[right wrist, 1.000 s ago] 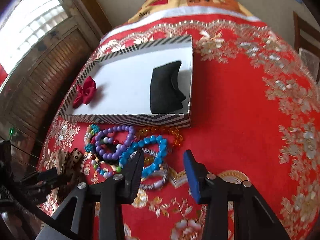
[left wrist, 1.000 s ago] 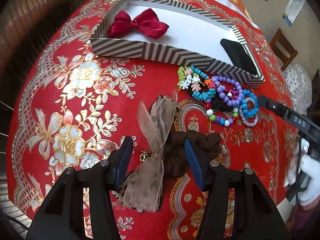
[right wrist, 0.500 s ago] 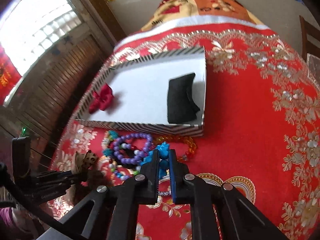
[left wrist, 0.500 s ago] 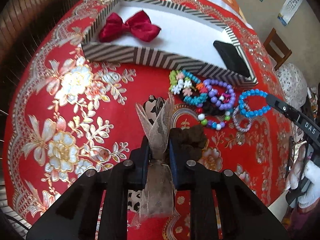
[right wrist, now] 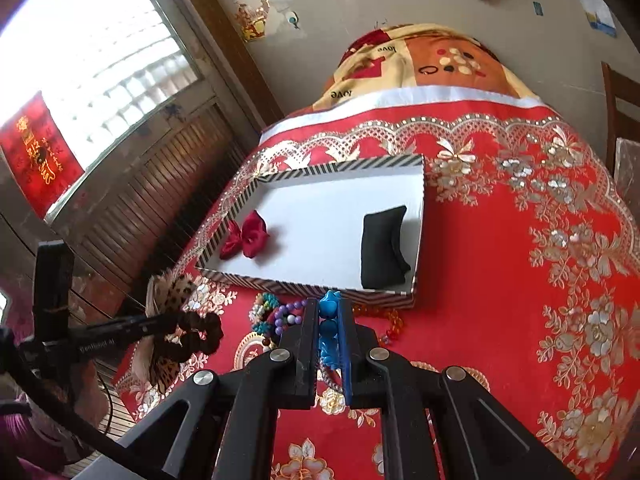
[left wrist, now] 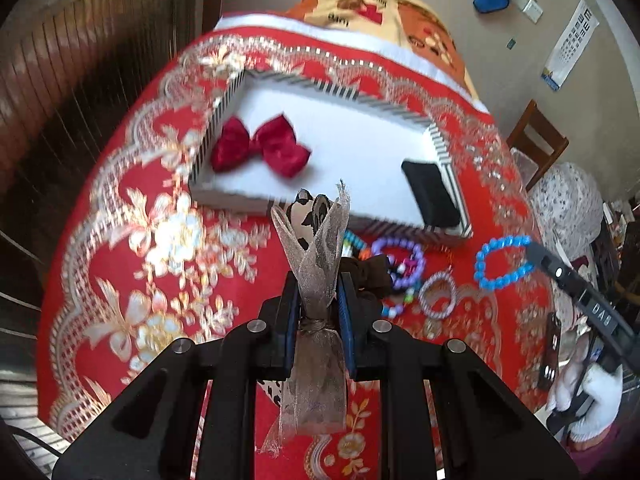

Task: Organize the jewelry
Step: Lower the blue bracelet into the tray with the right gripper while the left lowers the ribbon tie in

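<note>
My left gripper (left wrist: 318, 280) is shut on the knot of a gauzy leopard-print bow (left wrist: 320, 236) and holds it above the red cloth. A brown scrunchie (left wrist: 372, 272) sits right beside its fingers; I cannot tell whether it hangs or lies. My right gripper (right wrist: 329, 308) is shut on a blue bead bracelet (right wrist: 328, 330), which dangles above the cloth in the left wrist view (left wrist: 486, 248). Beyond both stands a striped box (right wrist: 420, 240) with a white floor. Inside it lie a red bow (right wrist: 246, 238) at the left and a black cushion (right wrist: 382, 248) at the right.
A purple bead bracelet (left wrist: 400, 264), a silvery one (left wrist: 438, 294) and an orange one (right wrist: 384, 316) lie on the cloth in front of the box. A wooden chair (left wrist: 536, 136) stands off the table's right side. Wooden shutters (right wrist: 168, 184) line the left.
Both grippers closed, the left on the leopard bow and the right on the blue bracelet. Both then rose from the cloth with those items, and the views tilted up towards the box.
</note>
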Tool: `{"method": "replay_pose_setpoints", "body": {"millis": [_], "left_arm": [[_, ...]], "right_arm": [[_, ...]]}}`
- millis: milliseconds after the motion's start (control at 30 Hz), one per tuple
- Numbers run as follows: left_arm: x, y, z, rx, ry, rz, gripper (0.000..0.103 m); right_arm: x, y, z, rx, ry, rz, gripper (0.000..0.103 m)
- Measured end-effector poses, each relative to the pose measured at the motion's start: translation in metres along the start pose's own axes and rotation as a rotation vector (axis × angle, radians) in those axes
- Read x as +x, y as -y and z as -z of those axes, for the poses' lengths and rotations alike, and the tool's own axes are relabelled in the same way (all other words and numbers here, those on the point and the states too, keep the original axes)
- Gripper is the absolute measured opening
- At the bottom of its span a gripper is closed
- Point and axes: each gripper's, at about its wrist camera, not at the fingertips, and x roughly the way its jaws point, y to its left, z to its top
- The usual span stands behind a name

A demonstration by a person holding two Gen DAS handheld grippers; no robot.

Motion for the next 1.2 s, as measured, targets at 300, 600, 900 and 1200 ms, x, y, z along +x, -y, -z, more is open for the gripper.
{"method": "replay_pose_setpoints", "body": {"millis": [300, 600, 900, 1200], "left_arm": [[0.008, 0.009, -0.052, 0.027, 0.069, -0.025, 0.017], [0.045, 0.0, -0.121, 0.034, 0.078, -0.055, 0.017], [0.106, -0.017, -0.183, 0.016, 0.027, -0.094, 0.017], [0.162, -0.029, -0.2, -0.014, -0.035, -0.136, 0.017]], "right_arm": [[0.018, -0.009, -0.025, -0.032, 0.001, -0.014, 0.008], [0.073, -0.015, -0.069, -0.054, -0.038, -0.009, 0.008], [0.14, 0.017, -0.125, 0.029, -0.049, 0.0, 0.008], [0.196, 0.084, -0.134, 0.123, -0.153, 0.194, 0.008]]}}
